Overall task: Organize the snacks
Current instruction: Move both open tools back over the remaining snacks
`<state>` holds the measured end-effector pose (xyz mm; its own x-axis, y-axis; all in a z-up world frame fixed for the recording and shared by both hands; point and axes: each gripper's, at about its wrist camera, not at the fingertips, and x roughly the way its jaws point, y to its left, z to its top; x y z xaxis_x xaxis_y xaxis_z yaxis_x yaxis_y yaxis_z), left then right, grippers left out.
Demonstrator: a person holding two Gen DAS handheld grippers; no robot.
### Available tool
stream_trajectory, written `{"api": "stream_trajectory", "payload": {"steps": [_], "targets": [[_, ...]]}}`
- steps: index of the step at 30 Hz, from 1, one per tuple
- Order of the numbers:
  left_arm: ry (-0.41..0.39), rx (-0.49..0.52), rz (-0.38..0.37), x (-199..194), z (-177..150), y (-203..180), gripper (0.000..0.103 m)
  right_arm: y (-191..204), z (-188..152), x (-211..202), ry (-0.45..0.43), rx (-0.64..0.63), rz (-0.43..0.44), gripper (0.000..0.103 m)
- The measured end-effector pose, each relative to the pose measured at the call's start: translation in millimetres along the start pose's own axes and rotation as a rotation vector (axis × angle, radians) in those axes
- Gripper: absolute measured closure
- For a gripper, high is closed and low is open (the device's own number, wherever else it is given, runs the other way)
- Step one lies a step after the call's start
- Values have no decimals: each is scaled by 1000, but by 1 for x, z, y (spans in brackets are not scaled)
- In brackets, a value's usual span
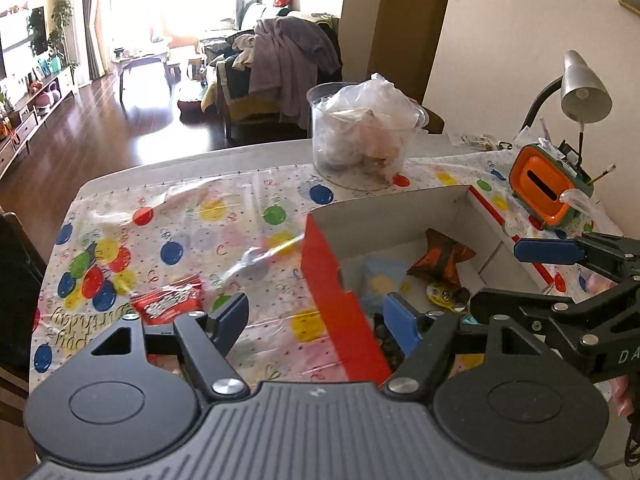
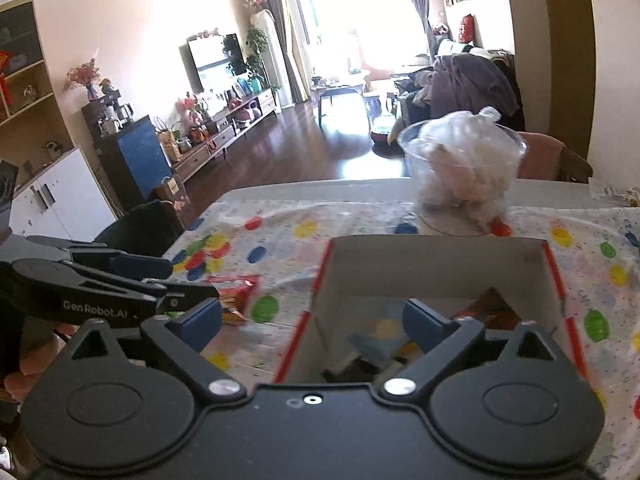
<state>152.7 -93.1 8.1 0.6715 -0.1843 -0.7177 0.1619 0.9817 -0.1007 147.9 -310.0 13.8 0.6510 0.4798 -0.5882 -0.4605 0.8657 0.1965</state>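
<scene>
Both my grippers are empty, fingers spread wide: my left gripper straddles the near left wall of the open red-and-white cardboard box, and my right gripper hovers over the box's near end. Several wrapped snacks already lie inside the box, among them an orange-and-brown crinkled packet. I judge I am between deposits. The next piece is the red foil snack packet, flat on the balloon-print tablecloth just left of the box; its long axis seems to slant up and to the right, toward the box. My left gripper must swing left, drop and close across its narrow width.
</scene>
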Motion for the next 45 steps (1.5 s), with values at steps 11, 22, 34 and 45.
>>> {"api": "stream_trajectory", "payload": {"steps": [11, 22, 34, 45], "targets": [[-34, -2, 18, -23, -32, 59, 22, 61, -10, 23, 3, -6, 22, 0], [14, -55, 83, -24, -62, 139, 19, 110, -19, 64, 37, -35, -1, 0], [135, -278, 153, 2, -102, 209, 19, 133, -4, 157, 183, -87, -33, 0], [236, -345, 194, 38, -119, 226, 19, 143, 1, 243, 305, -135, -25, 0]]}}
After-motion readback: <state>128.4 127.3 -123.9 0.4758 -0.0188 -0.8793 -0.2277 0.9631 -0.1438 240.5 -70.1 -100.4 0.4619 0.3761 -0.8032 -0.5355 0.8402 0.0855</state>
